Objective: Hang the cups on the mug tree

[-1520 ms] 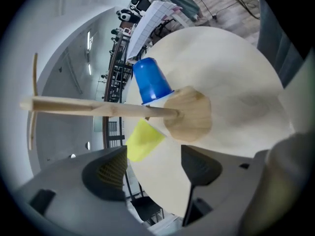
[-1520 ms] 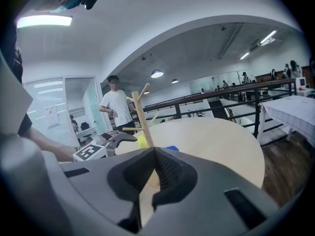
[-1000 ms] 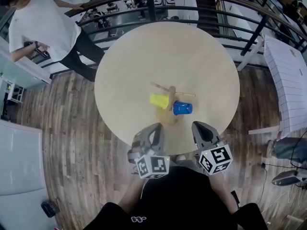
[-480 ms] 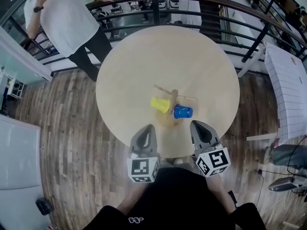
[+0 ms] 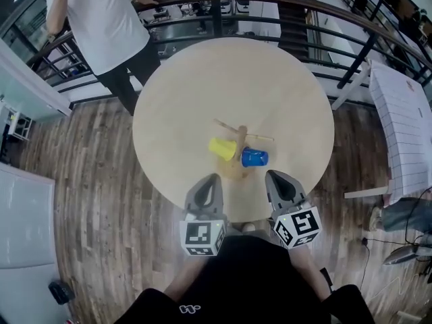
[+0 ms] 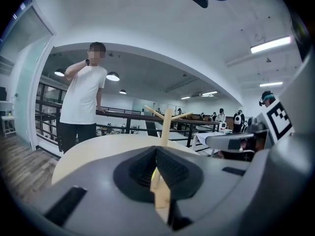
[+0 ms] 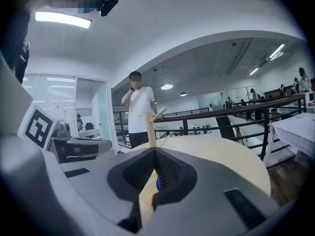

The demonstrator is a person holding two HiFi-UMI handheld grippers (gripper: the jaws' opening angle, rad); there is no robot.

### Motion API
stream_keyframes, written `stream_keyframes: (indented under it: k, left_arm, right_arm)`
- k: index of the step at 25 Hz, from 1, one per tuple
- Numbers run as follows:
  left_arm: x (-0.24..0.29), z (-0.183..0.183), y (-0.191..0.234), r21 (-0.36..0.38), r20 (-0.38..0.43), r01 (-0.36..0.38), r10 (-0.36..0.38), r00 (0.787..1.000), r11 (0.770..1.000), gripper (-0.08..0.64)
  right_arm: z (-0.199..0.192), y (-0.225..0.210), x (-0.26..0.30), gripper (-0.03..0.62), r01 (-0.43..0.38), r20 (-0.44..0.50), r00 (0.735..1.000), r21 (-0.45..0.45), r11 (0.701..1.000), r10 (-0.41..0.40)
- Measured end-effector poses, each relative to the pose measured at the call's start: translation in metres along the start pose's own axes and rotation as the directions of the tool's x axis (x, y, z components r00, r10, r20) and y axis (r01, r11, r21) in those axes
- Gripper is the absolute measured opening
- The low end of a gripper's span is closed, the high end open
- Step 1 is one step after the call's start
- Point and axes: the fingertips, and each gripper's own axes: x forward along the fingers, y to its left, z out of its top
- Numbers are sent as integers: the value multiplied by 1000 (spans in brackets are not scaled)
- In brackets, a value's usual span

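Observation:
A wooden mug tree [image 5: 240, 140] stands near the front of the round table [image 5: 202, 79]. A yellow cup [image 5: 222, 148] hangs at its left side and a blue cup [image 5: 254, 157] at its right. My left gripper [image 5: 208, 183] sits at the table's near edge, shut and holding nothing. My right gripper [image 5: 278, 179] is beside it, also shut and holding nothing. In the left gripper view the mug tree [image 6: 167, 122] rises straight ahead above the shut jaws. The right gripper view shows the mug tree [image 7: 150, 124] ahead and a sliver of the blue cup [image 7: 157, 183] through the jaws.
A person in a white shirt [image 5: 101, 19] stands by the dark railing [image 5: 270, 5] beyond the table's far left. A white board [image 5: 405, 123] lies to the right. Wooden floor [image 5: 94, 181] surrounds the table.
My left gripper has turned so its marker cube faces the camera squarely. The person at the far left has walked along the railing toward the right.

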Motion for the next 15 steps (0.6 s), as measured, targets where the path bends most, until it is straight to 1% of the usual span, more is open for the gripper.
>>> stream_keyframes:
  k: [15]
  left_arm:
    - [-2, -1, -8, 14, -18, 16, -16, 1000, 1000, 12]
  right_arm:
    - [-3, 1, -4, 9, -7, -14, 1000, -5, 1000, 7]
